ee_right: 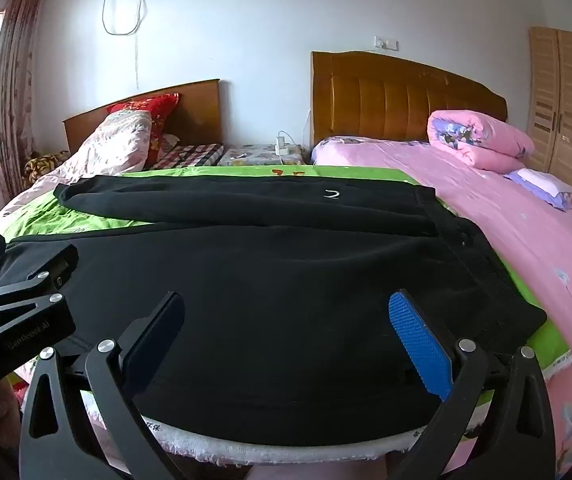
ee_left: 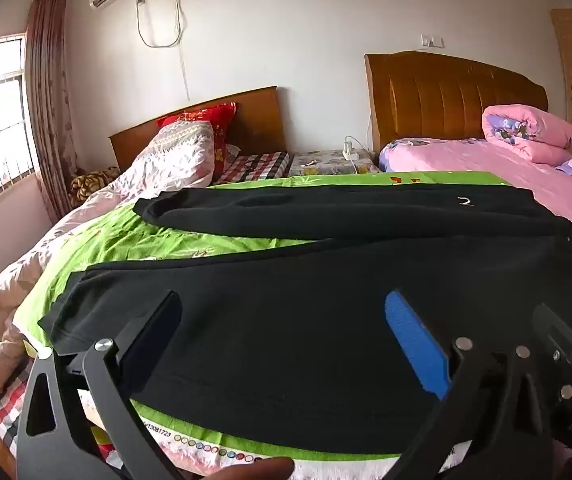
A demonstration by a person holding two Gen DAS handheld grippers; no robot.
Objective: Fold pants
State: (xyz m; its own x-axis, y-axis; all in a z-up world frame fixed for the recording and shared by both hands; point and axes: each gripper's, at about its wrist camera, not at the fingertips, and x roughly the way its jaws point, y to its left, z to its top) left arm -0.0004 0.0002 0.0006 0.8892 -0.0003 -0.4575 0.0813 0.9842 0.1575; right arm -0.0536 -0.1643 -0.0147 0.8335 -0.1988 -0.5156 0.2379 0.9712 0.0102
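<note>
Black pants (ee_left: 306, 280) lie spread on a green cloth (ee_left: 133, 236) on the bed, legs pointing left and waist at the right; they also show in the right wrist view (ee_right: 265, 264). The far leg (ee_right: 225, 200) lies apart from the near leg, with a small white logo (ee_right: 330, 194). My left gripper (ee_left: 283, 304) is open and empty, just above the near leg. My right gripper (ee_right: 286, 304) is open and empty over the near leg toward the waist. The left gripper's body (ee_right: 25, 300) shows at the left of the right wrist view.
A second bed with a pink sheet (ee_right: 506, 216) and a rolled pink quilt (ee_right: 478, 140) lies to the right. A crumpled floral quilt (ee_left: 85, 208) and a red pillow (ee_left: 209, 120) lie at the left. A wardrobe (ee_right: 566, 112) stands at the far right.
</note>
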